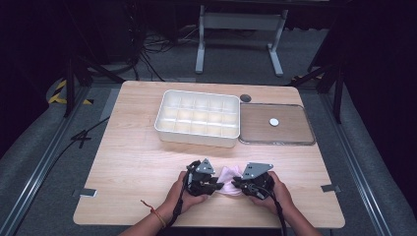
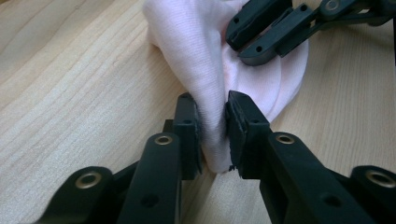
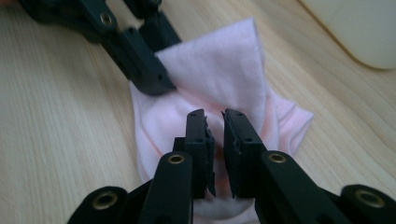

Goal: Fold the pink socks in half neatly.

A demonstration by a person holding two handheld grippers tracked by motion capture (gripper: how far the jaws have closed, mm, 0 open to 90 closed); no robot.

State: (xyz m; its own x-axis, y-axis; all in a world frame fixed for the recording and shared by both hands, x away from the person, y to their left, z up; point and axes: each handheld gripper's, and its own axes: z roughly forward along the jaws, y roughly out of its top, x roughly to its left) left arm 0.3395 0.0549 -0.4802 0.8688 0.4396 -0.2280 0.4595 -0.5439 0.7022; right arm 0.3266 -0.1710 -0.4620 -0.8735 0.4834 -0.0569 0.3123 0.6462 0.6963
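Note:
A small pale pink cloth [image 1: 229,175] lies bunched on the wooden table near its front edge, between my two grippers. In the left gripper view my left gripper [image 2: 214,126] is shut on a raised fold of the cloth [image 2: 196,42], with the fabric squeezed between its pads. My right gripper [image 3: 215,126] pinches the cloth [image 3: 224,70] from the opposite side, its jaws nearly together on a thin layer. Each gripper shows in the other's view: the right gripper [image 2: 254,39] and the left gripper [image 3: 149,70]. A hand holds each gripper, the left gripper [image 1: 216,186] and the right gripper [image 1: 236,185].
A white tray [image 1: 197,139] divided into several compartments stands at the table's middle back. To its right lies a flat clear lid [image 1: 295,140] with a small white disc [image 1: 274,122] on it. A dark round disc [image 1: 245,98] sits behind them.

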